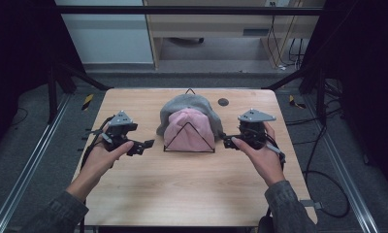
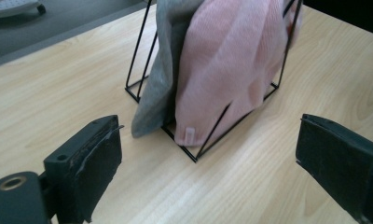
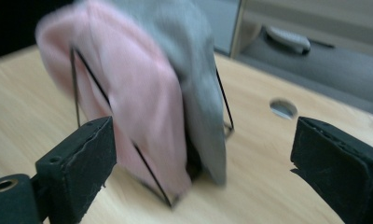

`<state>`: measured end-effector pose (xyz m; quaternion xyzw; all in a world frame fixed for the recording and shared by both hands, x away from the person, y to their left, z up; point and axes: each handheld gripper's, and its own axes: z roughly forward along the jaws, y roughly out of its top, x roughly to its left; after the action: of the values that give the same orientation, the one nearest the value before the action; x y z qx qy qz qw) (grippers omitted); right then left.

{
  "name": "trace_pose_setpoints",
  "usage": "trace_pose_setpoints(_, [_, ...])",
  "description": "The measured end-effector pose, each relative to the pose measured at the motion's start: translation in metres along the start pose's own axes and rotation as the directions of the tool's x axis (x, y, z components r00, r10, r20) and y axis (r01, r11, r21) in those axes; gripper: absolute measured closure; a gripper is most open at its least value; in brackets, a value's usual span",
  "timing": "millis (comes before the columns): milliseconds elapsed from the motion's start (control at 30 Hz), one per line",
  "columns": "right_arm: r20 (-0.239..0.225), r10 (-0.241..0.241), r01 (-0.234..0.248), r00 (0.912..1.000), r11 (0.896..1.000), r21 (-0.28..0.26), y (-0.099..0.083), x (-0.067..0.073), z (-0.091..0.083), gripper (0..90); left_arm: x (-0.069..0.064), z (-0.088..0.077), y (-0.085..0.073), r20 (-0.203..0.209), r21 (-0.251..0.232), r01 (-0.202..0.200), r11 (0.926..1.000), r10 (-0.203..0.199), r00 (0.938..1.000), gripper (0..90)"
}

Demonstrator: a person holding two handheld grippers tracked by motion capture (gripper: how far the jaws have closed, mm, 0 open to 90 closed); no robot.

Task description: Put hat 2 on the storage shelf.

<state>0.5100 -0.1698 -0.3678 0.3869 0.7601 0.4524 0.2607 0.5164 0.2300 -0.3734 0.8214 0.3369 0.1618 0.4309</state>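
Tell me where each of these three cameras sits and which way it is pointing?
High view: above the person's side, looking forward and down on the wooden table; both forearms, the left claw and the right claw show.
Left gripper view: rides on the left claw, looking between its open jaws at the wire rack.
Right gripper view: rides on the right claw, looking at that rack from the opposite side.
Shared: both gripper views show the pink hat and grey hat.

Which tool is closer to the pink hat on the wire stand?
The right tool, by a little. Its open jaws sit just off the stand's right corner, beside the pink hat. The left tool, also open, waits slightly farther off the left corner.
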Motion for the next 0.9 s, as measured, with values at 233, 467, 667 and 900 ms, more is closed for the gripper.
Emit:
trace_pose_setpoints(233, [0.024,-0.031,0.029,0.9992,0.994,0.103,-0.030,-0.005,-0.008,6.2,0.004,-0.001,-0.036,0.025,0.034,0.014,0.9993,-0.015,0.9996,5.6])
trace_pose_setpoints(467, [-0.008,-0.011,0.012,0.9999,0.983,0.181,-0.061,-0.007,-0.008,9.0,0.010,0.006,-0.064,0.021,0.107,0.011,0.9941,-0.014,0.9997,5.2])
trace_pose_setpoints(667, [-0.020,0.020,-0.015,0.9996,0.966,0.258,-0.088,-0.006,0.002,11.3,0.012,0.017,-0.087,0.007,0.183,0.008,0.9831,-0.009,0.9999,5.6])
trace_pose_setpoints(900, [0.013,0.097,-0.097,0.9952,0.951,0.294,-0.107,-0.010,0.015,12.7,0.019,0.027,-0.105,-0.002,0.234,0.021,0.9720,-0.021,0.9998,5.7])
